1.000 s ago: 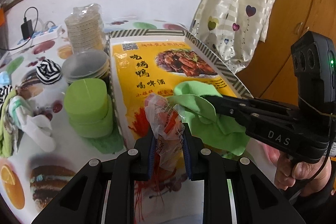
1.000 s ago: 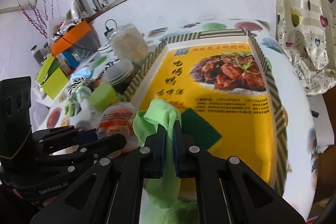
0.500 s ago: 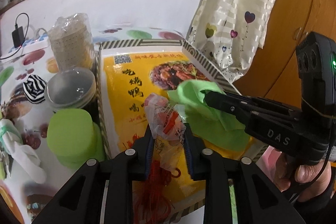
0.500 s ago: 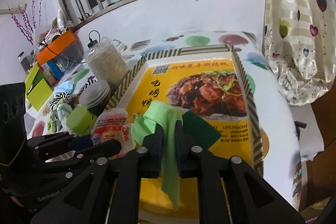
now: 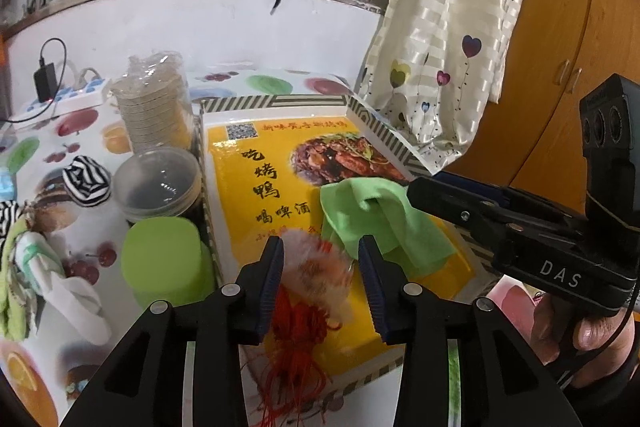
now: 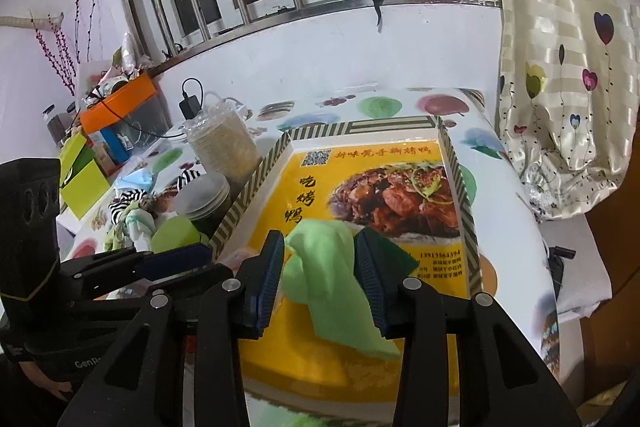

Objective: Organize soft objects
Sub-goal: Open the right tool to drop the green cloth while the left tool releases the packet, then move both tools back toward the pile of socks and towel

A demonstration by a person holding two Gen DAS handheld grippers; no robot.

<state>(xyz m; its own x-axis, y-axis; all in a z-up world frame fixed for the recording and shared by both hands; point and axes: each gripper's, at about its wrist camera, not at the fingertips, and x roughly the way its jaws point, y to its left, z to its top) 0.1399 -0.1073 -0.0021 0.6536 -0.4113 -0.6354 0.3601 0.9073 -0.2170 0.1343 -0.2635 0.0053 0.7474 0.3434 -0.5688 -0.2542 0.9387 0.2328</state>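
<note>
A shallow tray [image 5: 276, 101] with a yellow food-advert floor lies on the table. My left gripper [image 5: 320, 255] hovers over its near end with jaws opening. A blurred white-and-red plastic bundle [image 5: 316, 267] with a red tassel [image 5: 296, 339] sits loose between the pads, not pressed. My right gripper [image 6: 319, 247] is also opening. The light green cloth [image 6: 320, 267] droops free between its pads onto the tray [image 6: 384, 127], beside a dark green pad [image 6: 390, 259]. The left wrist view shows the cloth [image 5: 380, 223] in front of the right gripper.
Left of the tray stand a wrapped stack of beige cups [image 5: 154, 111], lidded bowls [image 5: 158, 187] and green cups [image 5: 164, 259]. Striped socks [image 5: 86, 181] and a heap of cloths [image 5: 24, 259] lie further left. A curtain [image 5: 440, 47] hangs at the right table edge.
Both grippers have spread their jaws. The plastic bundle and the green cloth, pinched before, now hang loose and have slipped down toward the tray.
</note>
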